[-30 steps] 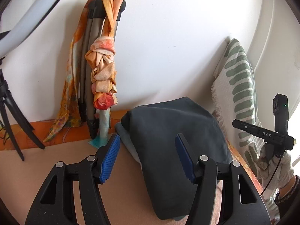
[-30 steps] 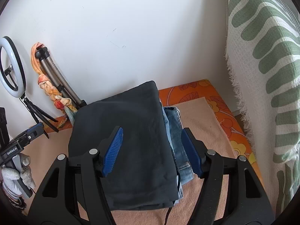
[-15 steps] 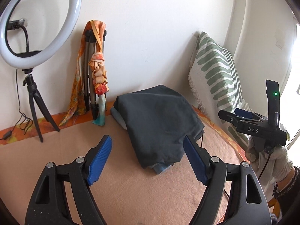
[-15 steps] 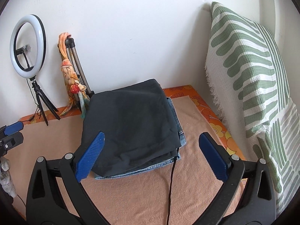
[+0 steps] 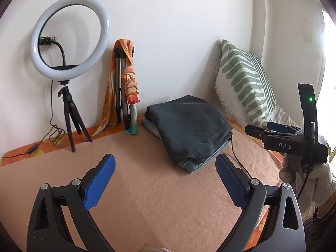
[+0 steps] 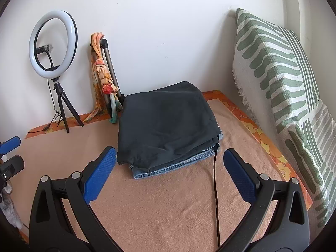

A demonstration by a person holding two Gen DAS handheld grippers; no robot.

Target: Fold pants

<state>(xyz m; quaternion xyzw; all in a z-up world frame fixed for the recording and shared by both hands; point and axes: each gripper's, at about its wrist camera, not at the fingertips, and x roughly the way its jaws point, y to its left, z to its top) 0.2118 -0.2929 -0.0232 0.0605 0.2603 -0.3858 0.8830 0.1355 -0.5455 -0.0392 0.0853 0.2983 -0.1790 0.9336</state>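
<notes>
Lying folded, pants [image 6: 166,124] near wall.

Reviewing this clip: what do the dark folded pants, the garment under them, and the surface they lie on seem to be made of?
Dark folded pants: matte charcoal woven cloth, probably cotton; soft creases, no sheen. Garment beneath: blue denim, judging by its faded weave and stitched hem. Surface: peach blanket, fleece-like, with a fuzzy nap.

Bare blanket [image 6: 168,210] in front, folded pants [image 6: 166,124] ahead, cushion [image 6: 279,79] right, ring light [image 6: 52,44] left
</notes>
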